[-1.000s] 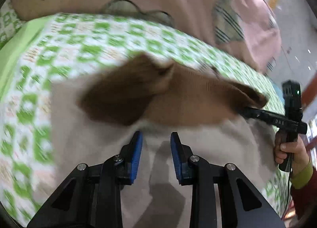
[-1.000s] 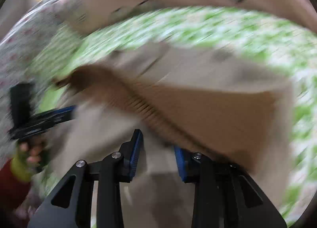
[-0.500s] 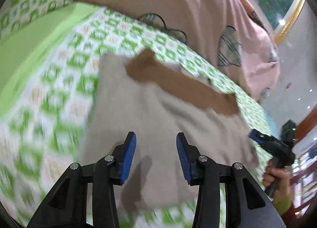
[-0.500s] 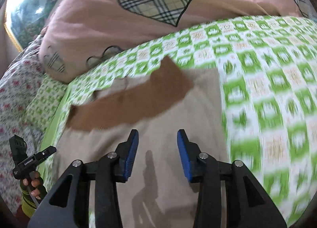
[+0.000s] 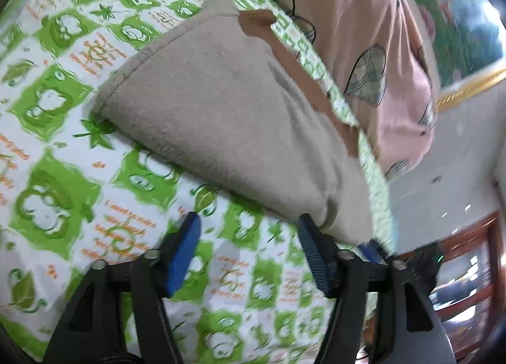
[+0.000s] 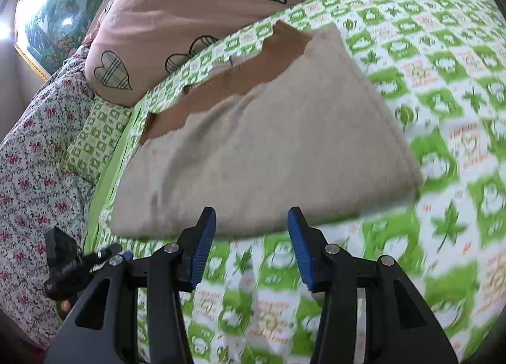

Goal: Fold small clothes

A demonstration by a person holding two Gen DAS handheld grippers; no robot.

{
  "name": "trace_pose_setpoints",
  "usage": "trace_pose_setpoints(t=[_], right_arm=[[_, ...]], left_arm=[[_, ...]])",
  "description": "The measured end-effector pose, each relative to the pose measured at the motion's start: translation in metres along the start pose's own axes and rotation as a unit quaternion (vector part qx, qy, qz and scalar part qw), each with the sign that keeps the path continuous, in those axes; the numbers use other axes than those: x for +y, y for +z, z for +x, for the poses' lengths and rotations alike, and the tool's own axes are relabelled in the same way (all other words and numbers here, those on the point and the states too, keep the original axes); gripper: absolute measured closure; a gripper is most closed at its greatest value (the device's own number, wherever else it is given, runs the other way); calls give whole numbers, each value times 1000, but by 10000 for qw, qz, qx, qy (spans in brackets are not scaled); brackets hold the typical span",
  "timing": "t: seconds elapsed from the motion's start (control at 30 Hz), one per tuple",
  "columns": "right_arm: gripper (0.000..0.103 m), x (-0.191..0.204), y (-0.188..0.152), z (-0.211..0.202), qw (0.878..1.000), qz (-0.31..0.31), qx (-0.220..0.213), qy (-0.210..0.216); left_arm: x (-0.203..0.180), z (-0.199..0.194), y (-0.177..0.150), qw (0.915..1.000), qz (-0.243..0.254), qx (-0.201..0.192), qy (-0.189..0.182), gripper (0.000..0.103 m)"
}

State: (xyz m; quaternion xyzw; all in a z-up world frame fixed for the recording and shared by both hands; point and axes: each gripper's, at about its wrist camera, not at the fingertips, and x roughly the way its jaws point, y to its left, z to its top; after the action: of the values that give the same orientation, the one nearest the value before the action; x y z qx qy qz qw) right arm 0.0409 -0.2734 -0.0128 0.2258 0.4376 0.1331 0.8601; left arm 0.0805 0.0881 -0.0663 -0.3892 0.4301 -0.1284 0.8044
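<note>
Left claw [image 5: 248, 239]: spread wide, blue pads [image 5: 185, 248] well apart, nothing gripped. Poised over the green-and-white patterned bedsheet [image 5: 57, 149], just short of the near folded edge of the beige garment [image 5: 221, 105]. Right-hand finger of this claw close against the garment's near corner; touching or not, cannot tell through the motion blur.

Right claw [image 6: 252, 245]: likewise released, blue pads [image 6: 202, 250] wide apart, empty. Placed just in front of the garment's [image 6: 262, 149] near edge, apart from the cloth, above the bedsheet [image 6: 449, 86]. Seen small at lower left in the right wrist view, the other claw's black body, beside the garment's left corner.

Garment: soft, fuzzy beige fabric, lying folded on the bed in a thick, roughly rectangular stack, with a rounded fold along the near side and a stitched hem on the outer side. A brown ribbed band [image 6: 227, 79] along the far edge, partly peeking out from under the beige layer. Slight creases across the top layer.

Beyond the garment, a pink quilt [image 6: 177, 7] with plaid hearts, bunched at the head of the bed. At far left in the right wrist view, a floral cloth [image 6: 31, 155].
</note>
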Motion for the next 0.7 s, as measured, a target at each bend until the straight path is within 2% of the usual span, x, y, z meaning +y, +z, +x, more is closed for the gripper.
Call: trace_pose_setpoints(t=[0.2,0.37,0.4,0.43,0.47,0.5,0.57,0.7], right_arm=[[54,8,-4,2,9999,-30,105,72],[54,17,0,3,9998,-58,86,187],[54,18,2,5,9997,-55,85,214],[54,20,3,6,9997,-53,77,241],[54,21,5,7,9996,-63,74,262],[54,23,7,8,9995,-86,66,285],[54,26,11,9,9995,-136,39,281],[54,28,19,7,9994,-156,-70,299]], left_arm=[[4,16,22,9985,-341,-423,58,36],[4,28,43,9941,-568,-877,293,36],[2,31,46,9936,-547,-922,348,39],[2,33,50,9932,-502,-960,427,51],[3,35,54,9928,-466,-975,520,83],[7,38,58,9932,-488,-925,520,91],[17,32,61,9929,-608,-971,316,94],[13,8,63,9920,-304,-1178,327,95]])
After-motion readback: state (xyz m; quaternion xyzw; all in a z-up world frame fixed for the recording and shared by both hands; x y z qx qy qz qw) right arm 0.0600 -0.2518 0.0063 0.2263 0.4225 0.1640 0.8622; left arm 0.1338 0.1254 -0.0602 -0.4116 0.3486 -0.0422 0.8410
